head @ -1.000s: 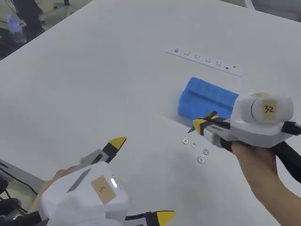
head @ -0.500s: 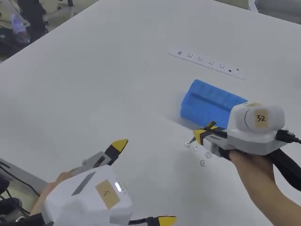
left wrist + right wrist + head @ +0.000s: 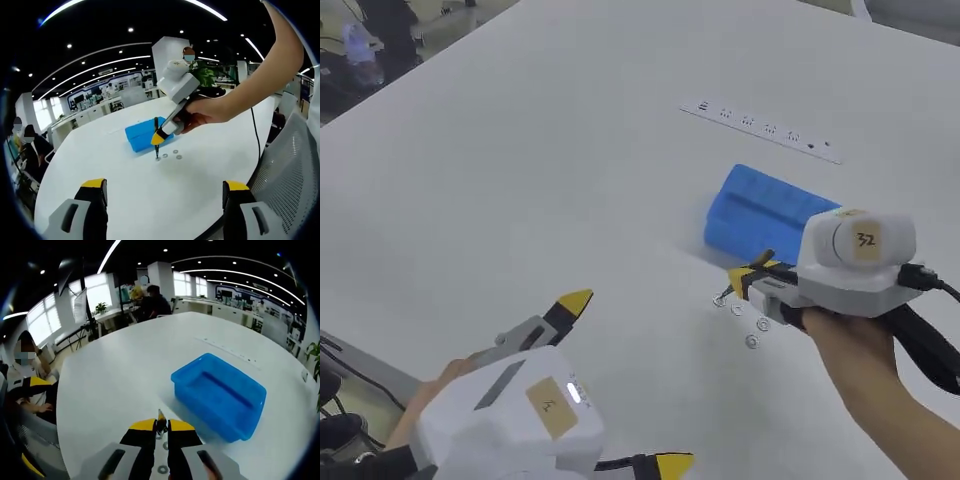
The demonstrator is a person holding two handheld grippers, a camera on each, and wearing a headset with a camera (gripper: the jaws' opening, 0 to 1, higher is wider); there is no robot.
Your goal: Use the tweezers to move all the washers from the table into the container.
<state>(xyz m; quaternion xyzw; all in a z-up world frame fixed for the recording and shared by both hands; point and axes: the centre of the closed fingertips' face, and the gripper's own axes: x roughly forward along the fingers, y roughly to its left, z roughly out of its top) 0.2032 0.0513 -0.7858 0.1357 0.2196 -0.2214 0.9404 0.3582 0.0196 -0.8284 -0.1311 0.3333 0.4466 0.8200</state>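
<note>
Head view: the right gripper (image 3: 750,281) sits in a hand (image 3: 855,345) at the right of the white desk (image 3: 520,180), its yellow-tipped jaws closed on the tweezers (image 3: 766,259), whose point comes down among four small washers (image 3: 751,342) lying loose on the desk. Just beyond them stands the blue container (image 3: 765,212), and farther back lies a white power strip (image 3: 760,130). The left gripper (image 3: 620,382) is low at the near left, well apart from the washers, jaws spread wide with nothing between them. Left gripper view: its own two jaws rise far apart at the bottom, and across the desk (image 3: 100,165) the right gripper (image 3: 159,138) holds the dark tweezers (image 3: 156,125) nearly upright, the tip touching or just above the nearest washer (image 3: 157,159); I cannot tell which. The other washers lie just to the right, and the container (image 3: 141,137) is right behind. Right gripper view: the jaws are pressed together on the tweezers (image 3: 160,415), a washer (image 3: 162,469) shows between them lower down, and the container (image 3: 220,395) stands open and near, ahead to the right.
</note>
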